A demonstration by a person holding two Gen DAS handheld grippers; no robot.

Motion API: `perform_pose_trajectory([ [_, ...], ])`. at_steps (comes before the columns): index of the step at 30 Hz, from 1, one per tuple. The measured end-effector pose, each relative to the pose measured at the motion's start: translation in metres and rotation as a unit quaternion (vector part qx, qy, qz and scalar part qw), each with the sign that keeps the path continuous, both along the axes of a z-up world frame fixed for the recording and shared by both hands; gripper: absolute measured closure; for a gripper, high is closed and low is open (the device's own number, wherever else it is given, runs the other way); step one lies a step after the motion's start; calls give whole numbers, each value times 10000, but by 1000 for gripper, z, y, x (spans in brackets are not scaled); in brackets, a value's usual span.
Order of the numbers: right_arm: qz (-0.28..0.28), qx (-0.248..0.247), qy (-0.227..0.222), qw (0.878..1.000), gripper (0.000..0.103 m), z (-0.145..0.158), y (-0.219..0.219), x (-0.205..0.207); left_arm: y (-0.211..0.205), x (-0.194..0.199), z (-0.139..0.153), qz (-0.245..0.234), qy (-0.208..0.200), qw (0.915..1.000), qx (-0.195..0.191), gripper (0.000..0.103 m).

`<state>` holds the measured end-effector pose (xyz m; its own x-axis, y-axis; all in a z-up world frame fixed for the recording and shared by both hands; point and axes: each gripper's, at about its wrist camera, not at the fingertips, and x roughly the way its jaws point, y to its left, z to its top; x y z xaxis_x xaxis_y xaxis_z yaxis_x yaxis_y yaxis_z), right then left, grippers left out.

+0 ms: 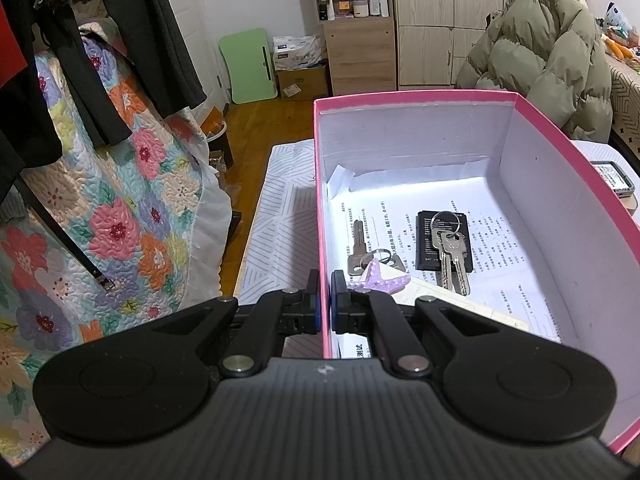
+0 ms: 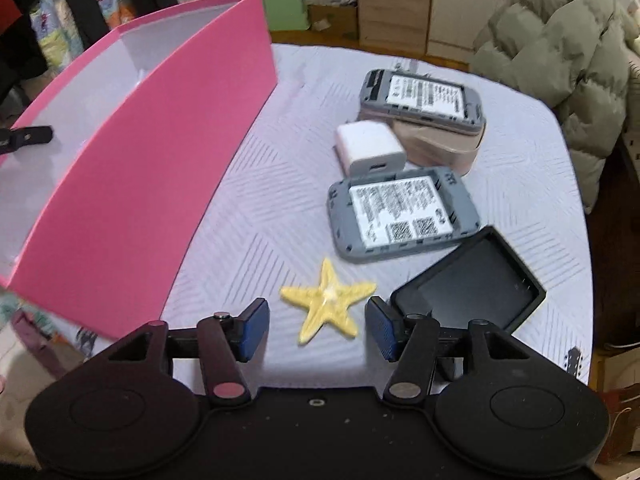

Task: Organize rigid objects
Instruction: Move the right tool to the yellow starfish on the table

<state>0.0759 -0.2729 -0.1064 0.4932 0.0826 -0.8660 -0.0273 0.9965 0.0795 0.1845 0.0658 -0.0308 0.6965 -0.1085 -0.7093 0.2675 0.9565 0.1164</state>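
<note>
Inside the pink box (image 1: 520, 184), keys (image 1: 450, 256), a black battery (image 1: 424, 240) and a purple starfish (image 1: 380, 280) already sit; yellow starfish (image 2: 329, 300), charger (image 2: 370, 148), two grey devices (image 2: 404, 212) and black cover (image 2: 472, 288) remain right of it. Left gripper (image 1: 325, 300) pinches the box's left wall. Right gripper (image 2: 318, 330) hovers low, spread around the yellow starfish.

Box wall (image 1: 325, 208) sits between left fingers (image 1: 311, 300), blocking sideways travel. Box floor: keys (image 1: 450, 256), battery (image 1: 440, 240) mid, bare far end. Right gripper (image 2: 316, 328) spread around star (image 2: 326, 300); cover (image 2: 472, 284) touches right pad (image 2: 382, 328), box (image 2: 152, 168) stands left.
</note>
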Motion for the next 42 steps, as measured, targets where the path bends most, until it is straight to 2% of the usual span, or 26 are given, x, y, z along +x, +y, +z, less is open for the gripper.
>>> perform_pose_trajectory([
  [1, 91, -131, -40, 9999, 67, 1, 3, -1, 0, 0, 0, -1, 0, 10000, 4, 100],
  [2, 192, -206, -49, 9996, 68, 3, 4, -1, 0, 0, 0, 0, -1, 10000, 14, 99],
  [5, 255, -26, -115, 9996, 68, 12, 2, -1, -3, -2, 0, -10, -11, 10000, 46, 99],
  [7, 284, -274, -244, 9989, 68, 18, 7, -1, -3, -2, -1, -6, -13, 10000, 53, 99],
  [10, 388, -393, -320, 9980, 70, 27, 12, -2, -3, -3, -1, -3, -8, 10000, 30, 99],
  [11, 430, -452, -358, 9974, 88, 31, 14, -2, -4, -3, -1, -6, -6, 10000, 28, 99],
  [12, 459, -503, -357, 9970, 100, 35, 17, -2, -4, -3, -1, -7, -5, 10000, 28, 99],
  [16, 553, -569, -467, 9958, 101, 50, 22, 1, -3, -3, 0, -7, 8, 10000, -32, 99],
  [20, 615, -683, -458, 9947, 101, 53, 26, 2, -2, -2, 1, -27, 16, 10000, -76, 99],
  [25, 552, -684, -288, 9957, 92, 44, 28, 0, -1, -1, 1, -34, 19, 9999, -96, 99],
  [26, 523, -671, -244, 9961, 87, 42, 27, -1, -1, -1, 1, -35, 17, 10000, -92, 99],
  [27, 492, -644, -210, 9965, 77, 40, 26, -1, -1, -1, 1, -36, 17, 9999, -92, 99],
  [28, 448, -605, -187, 9970, 70, 37, 25, -1, -1, -1, 1, -32, 18, 10000, -92, 99],
  [30, 361, -561, -149, 9977, 66, 34, 21, -2, -1, -1, 1, -36, 17, 10000, -87, 99],
  [33, 231, -496, -93, 9985, 50, 29, 16, -3, -1, -1, 1, -36, 16, 10000, -84, 99],
  [42, -177, -116, 142, 9997, 45, 7, -2, -2, -1, -1, 1, -26, 15, 10000, -72, 99],
])
